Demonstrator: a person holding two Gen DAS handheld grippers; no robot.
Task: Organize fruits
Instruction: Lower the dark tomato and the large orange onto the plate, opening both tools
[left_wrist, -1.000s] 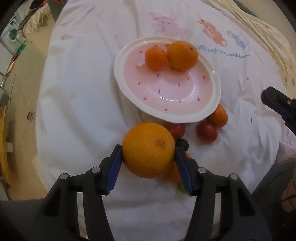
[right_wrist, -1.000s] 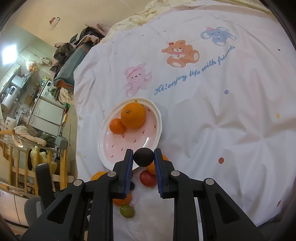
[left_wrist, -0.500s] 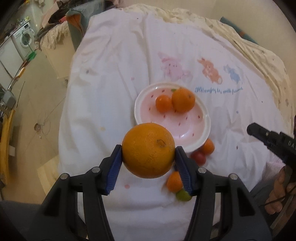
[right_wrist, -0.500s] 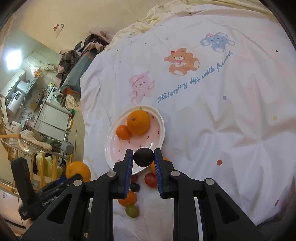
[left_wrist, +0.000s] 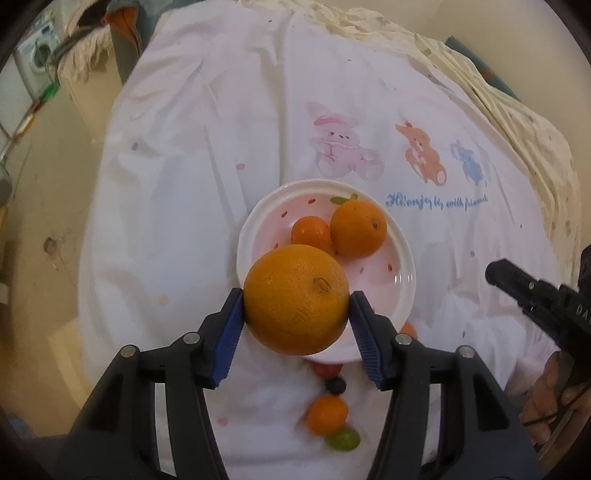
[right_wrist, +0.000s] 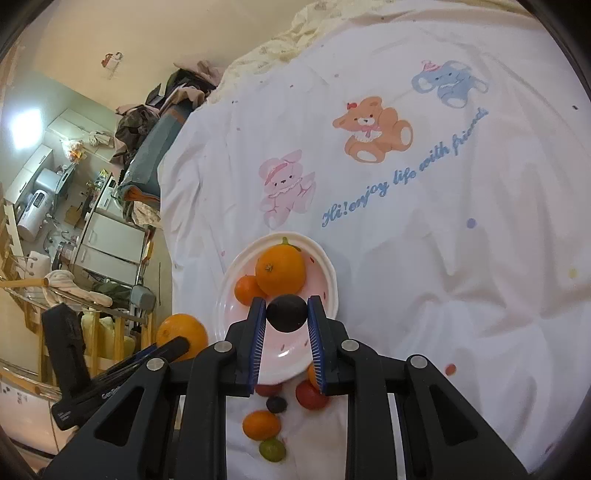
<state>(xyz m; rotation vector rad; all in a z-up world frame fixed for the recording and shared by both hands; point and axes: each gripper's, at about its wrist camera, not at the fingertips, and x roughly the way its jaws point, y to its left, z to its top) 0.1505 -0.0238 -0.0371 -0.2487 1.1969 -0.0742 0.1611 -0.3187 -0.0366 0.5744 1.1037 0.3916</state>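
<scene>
My left gripper (left_wrist: 296, 300) is shut on a large orange (left_wrist: 296, 300) and holds it in the air over the near rim of a pink plate (left_wrist: 400, 258). On the plate lie a second orange (left_wrist: 358, 228) and a small mandarin (left_wrist: 309, 232). My right gripper (right_wrist: 286, 313) is shut on a small dark round fruit (right_wrist: 286, 313), above the same plate (right_wrist: 328, 266). On the cloth below the plate lie a mandarin (right_wrist: 261, 424), a green grape (right_wrist: 272, 449), a dark grape (right_wrist: 276, 404) and a red tomato (right_wrist: 310, 395). The left gripper with its orange (right_wrist: 181, 336) shows at the left of the right wrist view.
A white cloth (right_wrist: 461, 258) printed with cartoon animals and blue lettering covers the surface. The cloth drops off at its left edge to a floor with cabinets (right_wrist: 110, 243) and clutter. A person's hand (left_wrist: 554, 402) holds the right gripper (left_wrist: 535, 295) at the right of the left wrist view.
The left gripper rose and carried the large orange forward, from over the loose fruit to over the plate's near rim. The right gripper drifted forward with the dark fruit, now above the plate.
</scene>
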